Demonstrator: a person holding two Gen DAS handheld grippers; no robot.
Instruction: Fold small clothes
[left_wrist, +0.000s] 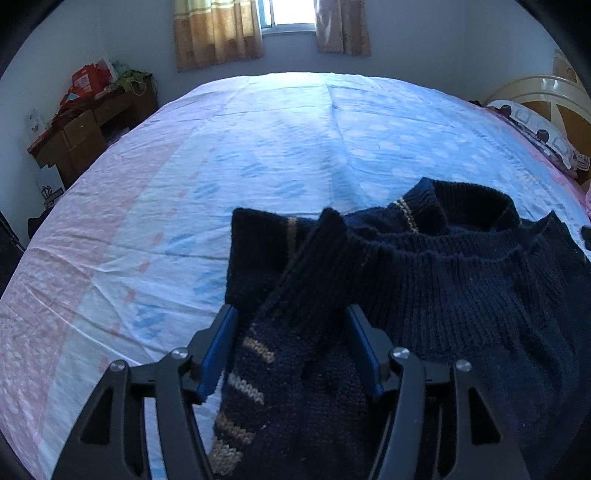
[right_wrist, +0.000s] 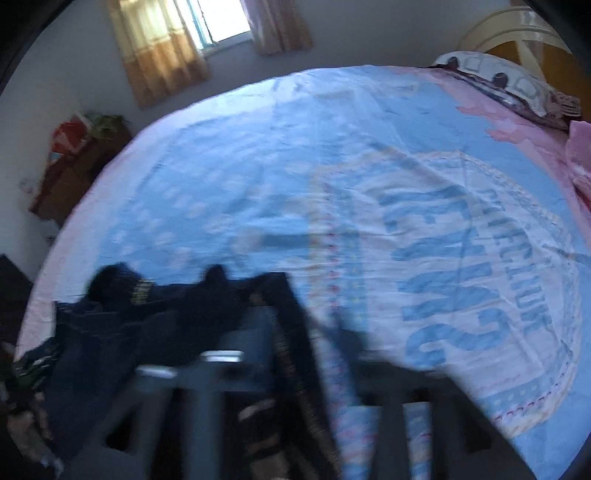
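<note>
Bedsheet (left_wrist: 280, 155) spreads far; sweater (left_wrist: 461, 295) lies near, right. Its sleeve (left_wrist: 291, 295) runs lengthwise between the left gripper's (left_wrist: 291, 325) parted jaws (unpinched); right gripper blurred, state unclear.

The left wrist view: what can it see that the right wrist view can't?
Only the left wrist view shows the left gripper sharply, blue pads open around a sleeve of the dark navy knitted sweater with tan stripes. Only the right wrist view shows big blue lettering on the sheet. Both share the sweater, blue-and-pink bed sheet, curtained window and wooden desk.
</note>
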